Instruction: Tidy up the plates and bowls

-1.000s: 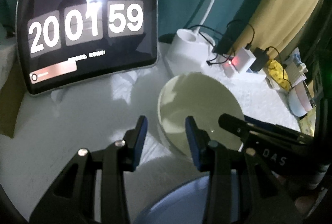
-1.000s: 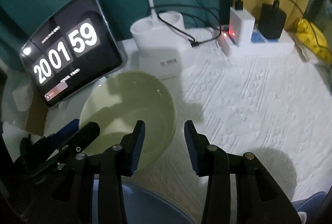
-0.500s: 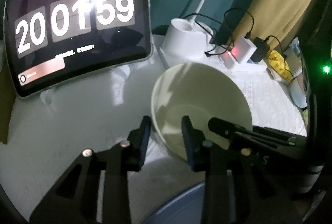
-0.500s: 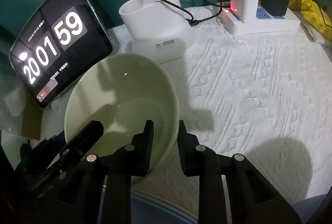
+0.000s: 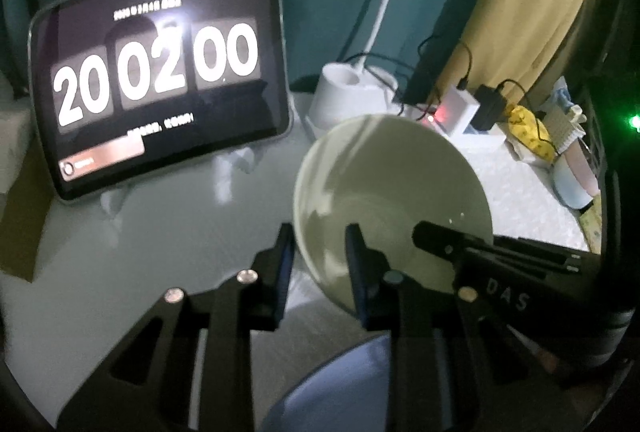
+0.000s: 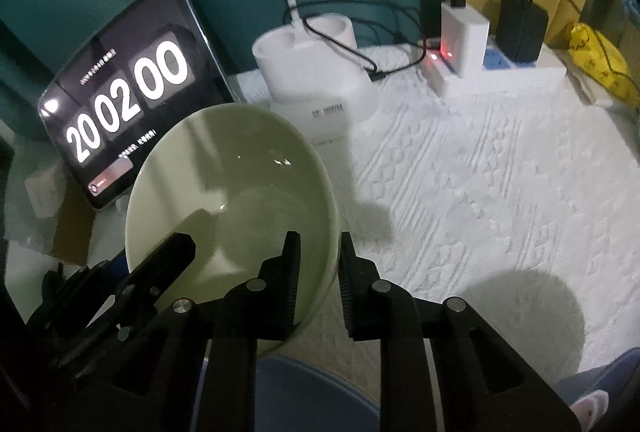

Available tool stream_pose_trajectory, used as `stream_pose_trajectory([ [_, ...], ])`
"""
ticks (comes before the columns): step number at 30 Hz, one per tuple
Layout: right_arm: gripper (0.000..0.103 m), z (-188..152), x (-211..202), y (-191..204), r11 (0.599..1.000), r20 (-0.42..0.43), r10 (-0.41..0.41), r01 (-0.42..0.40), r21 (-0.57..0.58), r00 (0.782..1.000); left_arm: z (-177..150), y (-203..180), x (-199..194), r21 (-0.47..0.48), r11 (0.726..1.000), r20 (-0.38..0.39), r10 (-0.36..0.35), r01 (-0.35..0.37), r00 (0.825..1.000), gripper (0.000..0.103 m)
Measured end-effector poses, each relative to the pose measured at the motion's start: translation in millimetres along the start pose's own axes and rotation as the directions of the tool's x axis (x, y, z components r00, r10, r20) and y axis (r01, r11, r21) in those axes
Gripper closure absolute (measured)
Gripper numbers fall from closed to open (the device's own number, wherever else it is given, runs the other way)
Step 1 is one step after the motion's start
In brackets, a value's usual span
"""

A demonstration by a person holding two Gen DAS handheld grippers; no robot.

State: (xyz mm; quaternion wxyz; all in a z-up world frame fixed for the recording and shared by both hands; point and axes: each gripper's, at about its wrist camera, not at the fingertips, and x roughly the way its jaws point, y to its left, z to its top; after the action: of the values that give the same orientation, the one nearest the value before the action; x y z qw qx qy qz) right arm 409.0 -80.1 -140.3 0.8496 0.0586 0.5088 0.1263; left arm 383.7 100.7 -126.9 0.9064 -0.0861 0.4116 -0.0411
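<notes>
Both tools grip one pale green bowl [image 6: 224, 192]. Left tool [image 5: 320, 256], low centre of its frame, has its closing jaws narrow on the bowl's left rim; right tool [image 6: 318, 264] likewise closes on the right rim, one finger inside, one outside. Tilted up, the bowl looks empty. A blue plate [image 6: 304, 392] lies below at the bottom edge, on the white-clothed table [image 6: 480, 172].

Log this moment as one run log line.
stage: gripping | object: pale green glossy bowl | left tongs: closing on its rim | right tongs: closing on opposite rim | below: blue plate
</notes>
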Motion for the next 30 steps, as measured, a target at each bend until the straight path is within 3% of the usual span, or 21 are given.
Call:
stream_pose_trajectory([
  [30,0.084,-35,-107,-26,0.999,0.167,0.022,-0.016,-0.036,0.986,-24,-72,-86,0.087,0.996,0.121,-0.010,0.000,0.993,0.077],
])
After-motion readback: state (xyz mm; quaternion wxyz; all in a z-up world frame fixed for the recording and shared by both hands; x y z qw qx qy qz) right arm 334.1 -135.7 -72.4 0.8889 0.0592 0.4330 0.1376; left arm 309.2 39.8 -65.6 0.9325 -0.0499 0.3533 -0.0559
